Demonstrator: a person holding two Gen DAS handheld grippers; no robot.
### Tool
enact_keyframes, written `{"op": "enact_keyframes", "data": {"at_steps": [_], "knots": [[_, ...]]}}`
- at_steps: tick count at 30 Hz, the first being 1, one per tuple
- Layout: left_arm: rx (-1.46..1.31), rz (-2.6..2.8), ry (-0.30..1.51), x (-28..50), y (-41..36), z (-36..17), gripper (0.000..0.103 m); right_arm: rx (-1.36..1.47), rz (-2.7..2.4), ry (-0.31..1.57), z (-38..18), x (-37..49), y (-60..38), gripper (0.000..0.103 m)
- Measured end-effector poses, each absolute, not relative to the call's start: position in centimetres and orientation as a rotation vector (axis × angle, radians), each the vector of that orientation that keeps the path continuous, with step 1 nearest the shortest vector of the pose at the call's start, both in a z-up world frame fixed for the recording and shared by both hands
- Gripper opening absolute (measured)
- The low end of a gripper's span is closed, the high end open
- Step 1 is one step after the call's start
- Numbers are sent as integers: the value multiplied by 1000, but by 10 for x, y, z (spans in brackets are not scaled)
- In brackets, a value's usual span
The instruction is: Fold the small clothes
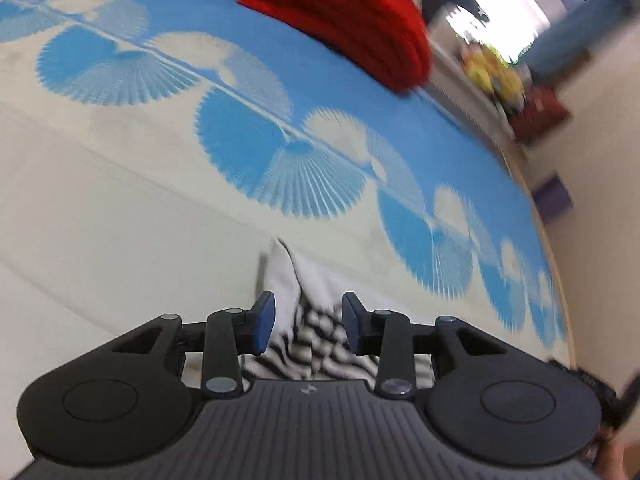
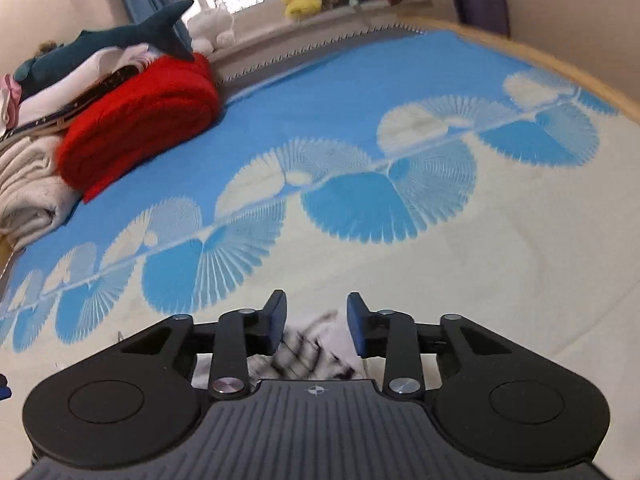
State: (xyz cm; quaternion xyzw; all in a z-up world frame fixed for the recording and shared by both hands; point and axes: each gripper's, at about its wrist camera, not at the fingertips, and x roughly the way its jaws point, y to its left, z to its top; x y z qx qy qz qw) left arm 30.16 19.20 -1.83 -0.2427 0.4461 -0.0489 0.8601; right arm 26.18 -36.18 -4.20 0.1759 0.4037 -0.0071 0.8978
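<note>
- Your left tongs (image 1: 308, 322) sit wide open over a striped sock (image 1: 312, 320) on the bed (image 1: 120, 200), gripping nothing.
- Right tongs (image 2: 316, 322): same, open, sock blurry, half hidden.
- Only the right view shows the toy shark (image 2: 120, 36).

White, black-striped garment (image 1: 316, 332); blue-and-cream fan-patterned bedspread (image 1: 168, 184).
</note>
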Motion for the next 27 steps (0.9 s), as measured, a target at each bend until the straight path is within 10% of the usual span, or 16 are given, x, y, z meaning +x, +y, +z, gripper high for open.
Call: {"op": "enact_keyframes", "data": {"at_steps": [4, 12, 14, 16, 18, 27], "knots": [[-316, -208, 923, 299, 164, -25, 71, 181, 110, 862, -53, 261, -342, 46], [-121, -179, 1001, 313, 117, -57, 72, -119, 170, 869, -82, 264, -303, 48], [-75, -174, 1020, 319, 108, -66, 65, -142, 170, 874, -85, 272, -298, 48], [-49, -195, 1025, 326, 103, -69, 5, -187, 169, 875, -89, 278, -291, 25], [-62, -152, 941, 331, 108, -56, 4, -159, 163, 819, -77, 283, -290, 5], [-45, 14, 833, 364, 107, -56, 4, -102, 7, 697, -66, 321, -278, 5]]}}
